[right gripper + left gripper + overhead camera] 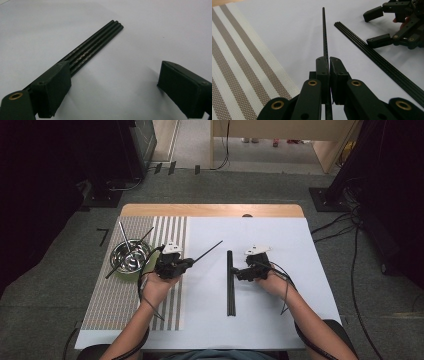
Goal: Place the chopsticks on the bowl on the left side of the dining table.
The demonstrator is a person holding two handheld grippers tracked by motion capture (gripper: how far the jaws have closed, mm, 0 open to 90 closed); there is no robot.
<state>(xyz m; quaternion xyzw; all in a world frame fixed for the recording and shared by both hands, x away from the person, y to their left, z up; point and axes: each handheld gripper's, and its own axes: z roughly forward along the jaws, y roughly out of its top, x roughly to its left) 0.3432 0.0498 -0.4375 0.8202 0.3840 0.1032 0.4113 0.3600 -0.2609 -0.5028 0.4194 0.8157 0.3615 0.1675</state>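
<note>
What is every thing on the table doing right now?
Left gripper: shut on one black stick.
Black stick: held, pointing out past the jaws.
Right gripper: open, holding nothing.
Bundle of black sticks: lying flat on the white sheet, side by side.
Metal bowl: upright on the striped mat, with sticks leaning in it.

- The shiny round metal bowl [130,256] sits on the striped woven placemat [115,305].
- The bundle of long black rods [230,282] lies well right of that bowl, on the white table cover [280,320].
</note>
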